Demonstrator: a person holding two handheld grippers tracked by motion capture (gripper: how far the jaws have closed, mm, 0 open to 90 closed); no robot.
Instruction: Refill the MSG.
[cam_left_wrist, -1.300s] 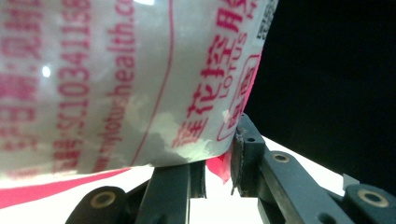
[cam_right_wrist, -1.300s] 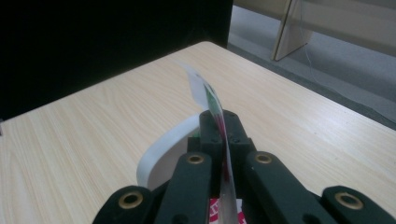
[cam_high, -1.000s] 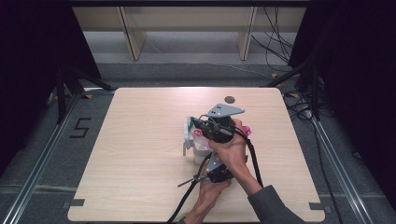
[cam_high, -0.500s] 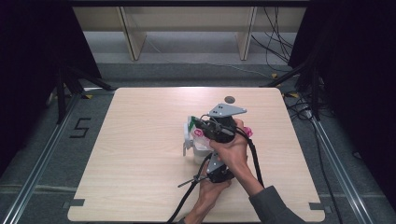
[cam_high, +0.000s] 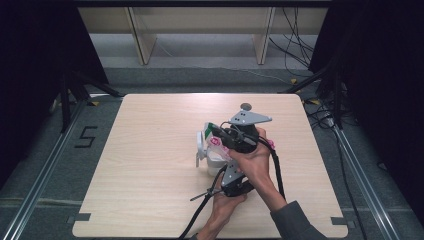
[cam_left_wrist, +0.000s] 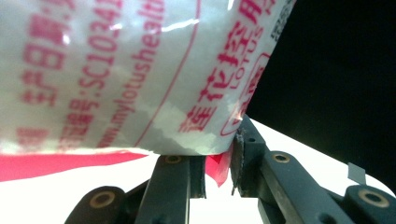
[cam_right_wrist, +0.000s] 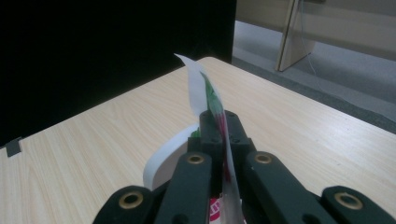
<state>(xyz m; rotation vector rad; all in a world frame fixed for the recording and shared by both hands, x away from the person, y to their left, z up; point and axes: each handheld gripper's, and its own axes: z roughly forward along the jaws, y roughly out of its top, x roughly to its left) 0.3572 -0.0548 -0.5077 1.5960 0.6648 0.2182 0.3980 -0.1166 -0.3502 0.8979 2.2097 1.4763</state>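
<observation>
A white plastic packet (cam_high: 212, 148) with red print stands near the middle of the wooden table (cam_high: 150, 175), held from two sides. My right gripper (cam_high: 214, 130), under its grey plate, is shut on the packet's thin upper edge (cam_right_wrist: 198, 84), a white, green and red strip that rises between its jaws (cam_right_wrist: 219, 122). My left gripper (cam_high: 223, 164) comes in from the near side and is shut on the packet's lower edge; close up, the printed film (cam_left_wrist: 130, 70) looms above its jaws (cam_left_wrist: 219, 158), which pinch a red corner. A white curved part (cam_right_wrist: 161, 163) of the packet lies below the right jaws.
A small dark disc (cam_high: 245, 106) lies near the table's far edge. Both cables trail off toward the near edge. Beyond the table stand wooden shelf legs (cam_high: 140, 40), with cables on the floor at the right (cam_high: 320, 107). Dark curtains flank both sides.
</observation>
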